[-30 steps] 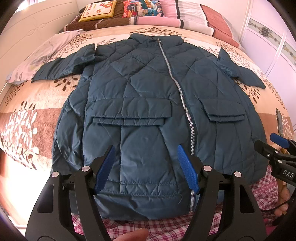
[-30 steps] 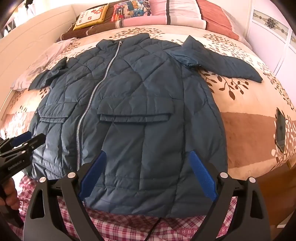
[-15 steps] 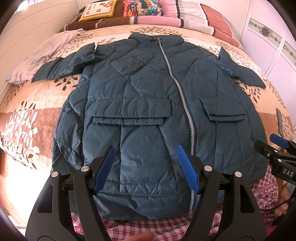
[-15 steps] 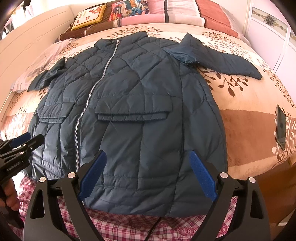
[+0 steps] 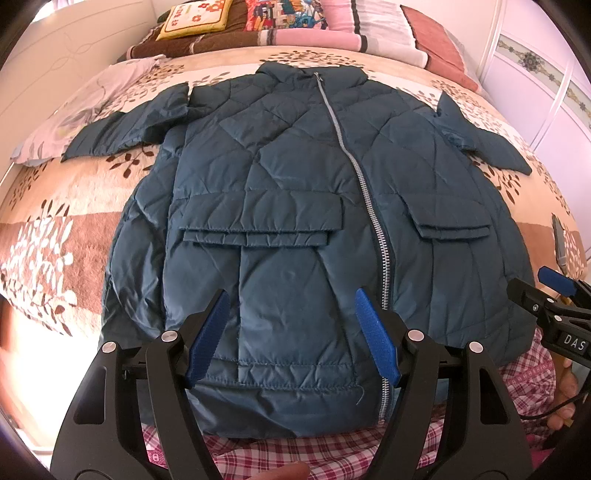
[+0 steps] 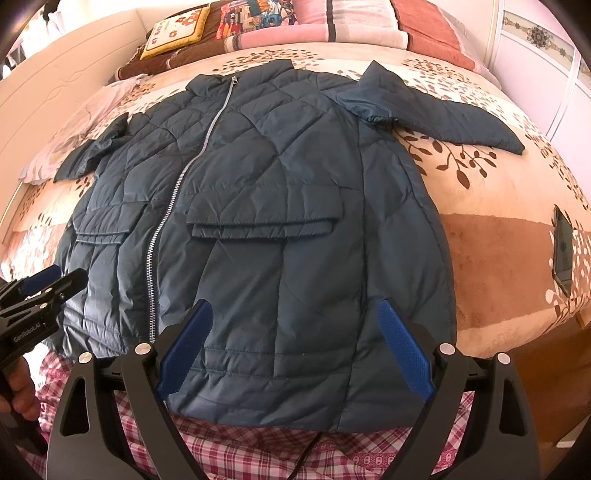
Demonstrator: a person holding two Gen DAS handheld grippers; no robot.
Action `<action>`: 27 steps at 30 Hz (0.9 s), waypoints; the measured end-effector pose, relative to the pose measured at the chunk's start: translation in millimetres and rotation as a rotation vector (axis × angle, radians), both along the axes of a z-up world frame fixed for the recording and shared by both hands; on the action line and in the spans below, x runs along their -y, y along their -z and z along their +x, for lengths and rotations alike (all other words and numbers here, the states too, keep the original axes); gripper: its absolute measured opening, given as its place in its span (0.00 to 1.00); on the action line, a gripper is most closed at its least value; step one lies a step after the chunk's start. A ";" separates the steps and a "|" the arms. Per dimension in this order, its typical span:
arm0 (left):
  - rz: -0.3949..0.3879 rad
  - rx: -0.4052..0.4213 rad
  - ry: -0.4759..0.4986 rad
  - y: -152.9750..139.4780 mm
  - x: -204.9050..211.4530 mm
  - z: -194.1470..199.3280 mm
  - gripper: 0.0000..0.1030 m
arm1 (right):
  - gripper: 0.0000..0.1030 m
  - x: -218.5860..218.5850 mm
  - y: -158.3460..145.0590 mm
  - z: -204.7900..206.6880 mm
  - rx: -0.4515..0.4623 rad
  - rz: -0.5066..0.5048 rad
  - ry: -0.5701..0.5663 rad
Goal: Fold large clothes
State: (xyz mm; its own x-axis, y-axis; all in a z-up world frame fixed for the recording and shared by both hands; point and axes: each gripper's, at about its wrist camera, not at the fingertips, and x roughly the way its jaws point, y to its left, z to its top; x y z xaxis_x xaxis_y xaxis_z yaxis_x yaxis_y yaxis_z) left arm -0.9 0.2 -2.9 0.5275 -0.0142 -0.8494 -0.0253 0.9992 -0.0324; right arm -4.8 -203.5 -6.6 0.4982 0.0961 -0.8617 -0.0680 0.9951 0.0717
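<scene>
From the left wrist view you look steeply down from the foot edge of the bed toward its head, close above the jacket hem, left of the zipper. The right wrist view faces the same way, right of the zipper. Both share the jacket, the pillows and the phone near the right edge.

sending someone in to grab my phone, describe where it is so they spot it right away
Start at the bed with the leaf-patterned cover, where a dark teal quilted jacket lies spread out. Look past the jacket's edge towards the wardrobe side, near the foot of the bed. The phone lies flat there on the brown band of the cover, the only thin, dark, glossy slab on it.
</scene>
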 end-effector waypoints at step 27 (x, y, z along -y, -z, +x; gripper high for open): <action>-0.001 -0.008 0.000 3.2 -0.2 0.6 0.70 | 0.86 3.6 6.1 -2.2 -0.010 0.013 0.010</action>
